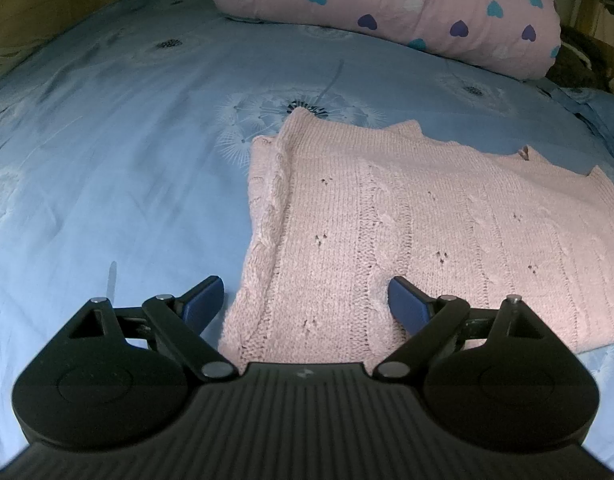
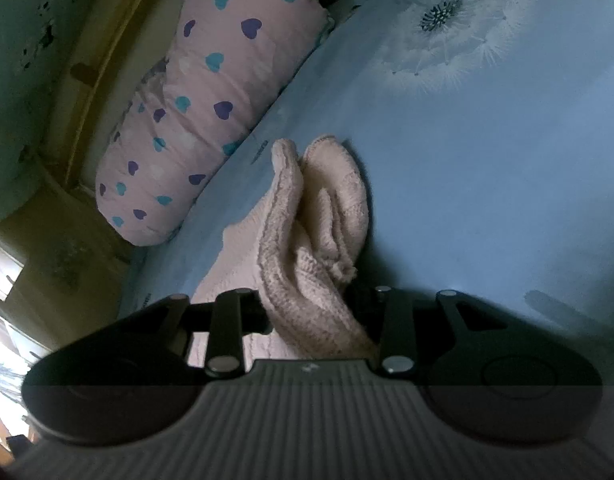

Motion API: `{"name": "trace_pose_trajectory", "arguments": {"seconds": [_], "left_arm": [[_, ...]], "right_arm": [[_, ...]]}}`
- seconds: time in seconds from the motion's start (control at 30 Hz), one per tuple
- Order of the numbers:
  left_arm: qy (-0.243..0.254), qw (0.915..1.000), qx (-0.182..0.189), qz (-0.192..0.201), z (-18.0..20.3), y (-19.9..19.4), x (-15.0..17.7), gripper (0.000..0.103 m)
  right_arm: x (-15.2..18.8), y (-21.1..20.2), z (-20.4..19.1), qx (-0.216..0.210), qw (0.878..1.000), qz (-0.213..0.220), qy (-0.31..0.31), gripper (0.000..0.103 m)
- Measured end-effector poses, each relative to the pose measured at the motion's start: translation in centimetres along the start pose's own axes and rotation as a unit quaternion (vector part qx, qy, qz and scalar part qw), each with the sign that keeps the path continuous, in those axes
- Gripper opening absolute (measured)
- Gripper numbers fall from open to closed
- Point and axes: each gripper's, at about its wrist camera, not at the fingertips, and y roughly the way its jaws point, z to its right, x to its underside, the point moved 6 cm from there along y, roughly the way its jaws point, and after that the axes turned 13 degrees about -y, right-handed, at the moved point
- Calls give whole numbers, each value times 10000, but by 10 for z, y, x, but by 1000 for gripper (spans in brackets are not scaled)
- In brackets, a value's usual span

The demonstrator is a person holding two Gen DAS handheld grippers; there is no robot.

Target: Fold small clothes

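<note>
Our right hand-held gripper (image 2: pixel 307 316) pinches the soft, limp pink knit top (image 1: pixel 407 220) by its bunched edge; the left hand-held gripper (image 1: pixel 307 300) hangs wide over the hem.

Pale pink knitted sweater (image 1: pixel 407 232), cable-stitched in vertical ribs with small eyelet holes. Lying mostly flat on the blue bedsheet (image 1: pixel 107 180), spread from 6 o'clock out toward 3 o'clock in the left wrist view. Left side folded inward over the body, forming a doubled strip along the 9 o'clock edge. Neckline notch at the far edge, toward 1 o'clock. Seen from the right wrist, one edge gathered into bunched, upright folds (image 2: pixel 307 248), lifted off the sheet at centre and pinched at 6 o'clock.
</note>
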Motion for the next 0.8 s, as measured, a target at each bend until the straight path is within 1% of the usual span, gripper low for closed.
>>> {"name": "trace_pose_trajectory", "arguments": {"seconds": [0.13,0.27,0.33,0.47,0.67,0.8], "left_arm": [[5,10000,-3,1,0,0,0,92],[-22,10000,8,-3,-1,-1,-1,92],[-63,10000,40,8,-2,-2,-2,92],[-161,9999,53,-10,-4,-3,-5,92],[-289,9995,160,20,-5,-10,-9,92],[-337,9992,193,-22,-5,-11,-11,92]], "right_arm": [[1,2,-4,33,9998,-6,-195,35],[-1,2,-4,15,9998,-32,-171,34],[-1,1,-3,3,9999,3,-122,29],[-2,-2,-6,-62,9997,209,75,25],[-11,-15,-30,-268,9987,432,28,25],[-16,-17,-47,-295,9984,474,-37,25]]}}
